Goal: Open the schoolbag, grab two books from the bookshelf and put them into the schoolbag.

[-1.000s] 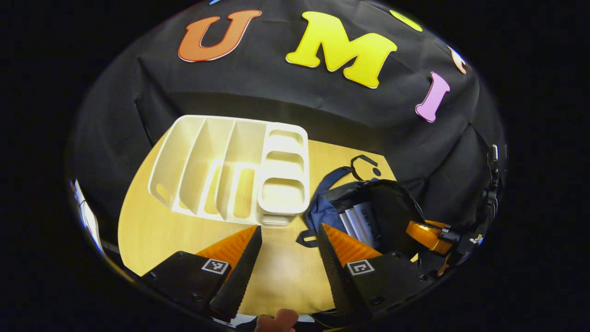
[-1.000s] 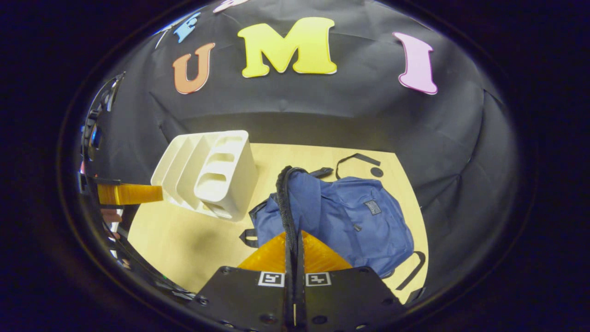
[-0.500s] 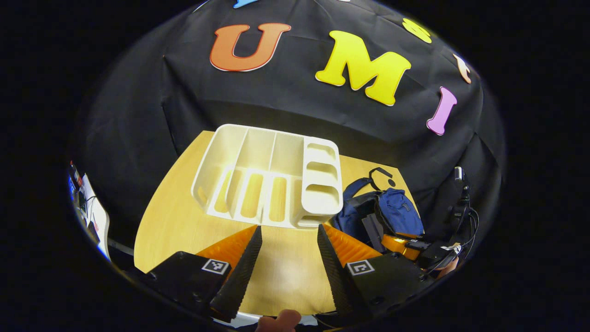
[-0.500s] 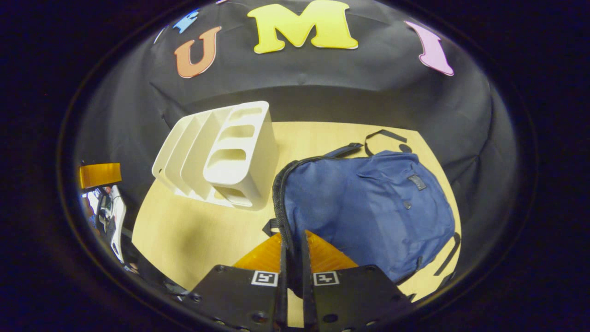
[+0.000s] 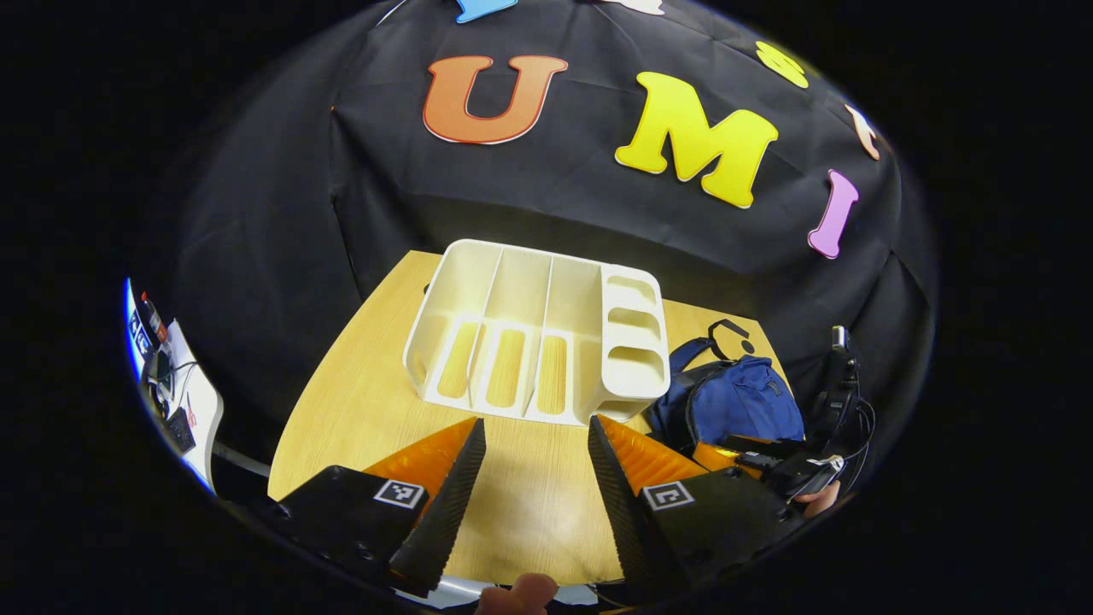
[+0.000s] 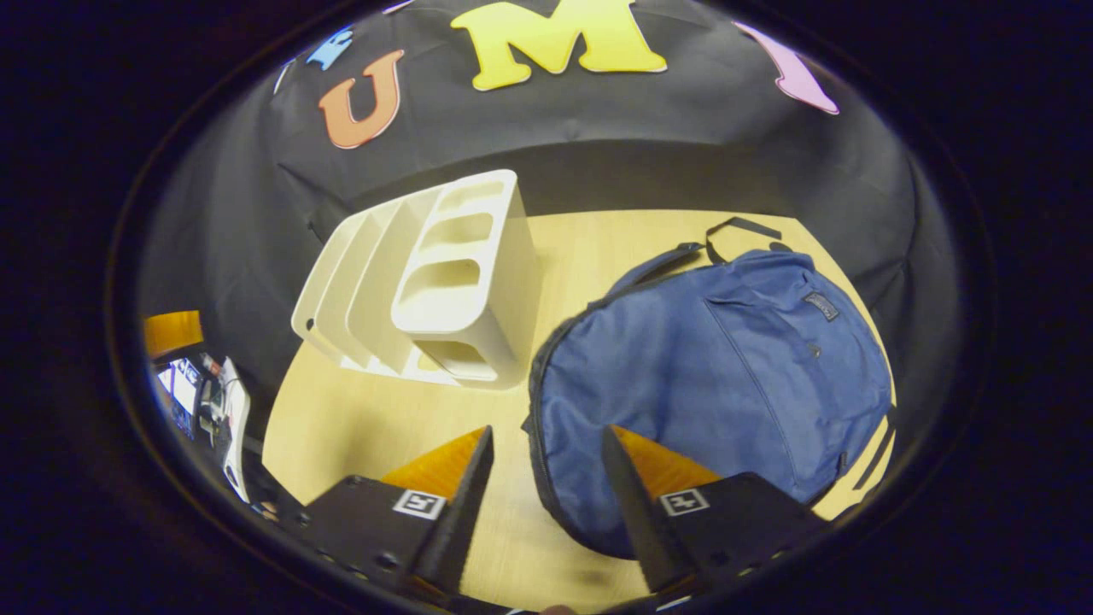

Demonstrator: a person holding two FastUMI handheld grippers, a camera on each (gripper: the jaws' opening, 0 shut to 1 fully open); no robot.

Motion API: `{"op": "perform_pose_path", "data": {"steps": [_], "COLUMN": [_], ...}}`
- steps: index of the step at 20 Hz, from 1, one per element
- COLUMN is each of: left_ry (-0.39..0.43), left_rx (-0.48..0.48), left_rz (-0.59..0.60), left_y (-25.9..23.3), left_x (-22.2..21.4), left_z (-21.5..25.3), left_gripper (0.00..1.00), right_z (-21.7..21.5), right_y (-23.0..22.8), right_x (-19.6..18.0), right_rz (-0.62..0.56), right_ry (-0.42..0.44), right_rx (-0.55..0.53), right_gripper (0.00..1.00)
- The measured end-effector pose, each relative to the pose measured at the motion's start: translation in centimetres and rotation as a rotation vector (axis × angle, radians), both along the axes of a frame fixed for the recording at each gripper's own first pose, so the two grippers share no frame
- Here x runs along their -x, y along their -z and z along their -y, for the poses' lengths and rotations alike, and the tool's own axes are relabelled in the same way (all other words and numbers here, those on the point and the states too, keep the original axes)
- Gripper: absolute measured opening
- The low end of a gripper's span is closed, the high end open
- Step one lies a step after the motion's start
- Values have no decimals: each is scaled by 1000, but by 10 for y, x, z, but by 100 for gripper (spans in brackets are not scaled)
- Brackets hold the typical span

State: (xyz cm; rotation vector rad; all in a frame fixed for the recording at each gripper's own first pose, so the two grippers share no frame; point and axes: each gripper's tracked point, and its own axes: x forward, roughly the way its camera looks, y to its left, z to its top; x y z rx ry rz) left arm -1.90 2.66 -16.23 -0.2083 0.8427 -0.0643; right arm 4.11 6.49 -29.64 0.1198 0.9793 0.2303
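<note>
Both claws are hanging spread and holding nothing.
Your right claw [image 6: 542, 478] is hovering beside the schoolbag [image 6: 717, 376], which is lying near the surface's [image 5: 359, 410] right edge, bookshelf [image 5: 538, 346] just beside it; your left claw [image 5: 534, 470] is facing the bookshelf.

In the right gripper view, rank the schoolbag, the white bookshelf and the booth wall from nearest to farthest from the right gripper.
1. Schoolbag: lying flat, its edge between the fingers of the right gripper.
2. White bookshelf: farther back on the table, to the left.
3. Booth wall: behind the table, farthest.

Left hand-held gripper [image 5: 529, 478] parted over table [image 5: 359, 410]; bookshelf [image 5: 538, 342] ahead, schoolbag [image 5: 734, 406] beside it.
</note>
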Motion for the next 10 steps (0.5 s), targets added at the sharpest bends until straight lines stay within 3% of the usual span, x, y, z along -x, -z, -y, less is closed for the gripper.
{"op": "perform_pose_path", "data": {"steps": [1,2,4,9,10], "left_ry": [7,17,45,72,73], "left_rx": [-3,-8,-3,13,26], "left_rz": [14,28,45,197,240], "left_y": [-3,-6,-12,-57,-71], "left_x": [-1,-4,-8,-36,-41], "left_z": [2,5,15,41,46], "left_gripper": [78,78,78,78,77], "right_z": [1,3,8,35,39], "right_y": [-6,-13,-35,-139,-162], "right_x": [-1,-2,-5,-23,-25], "right_rz": [20,43,103,417,479], "right_ry": [1,7,21,77,88], "right_rx": [3,7,16,78,86], "right_gripper": [89,88,97,94,97]}}
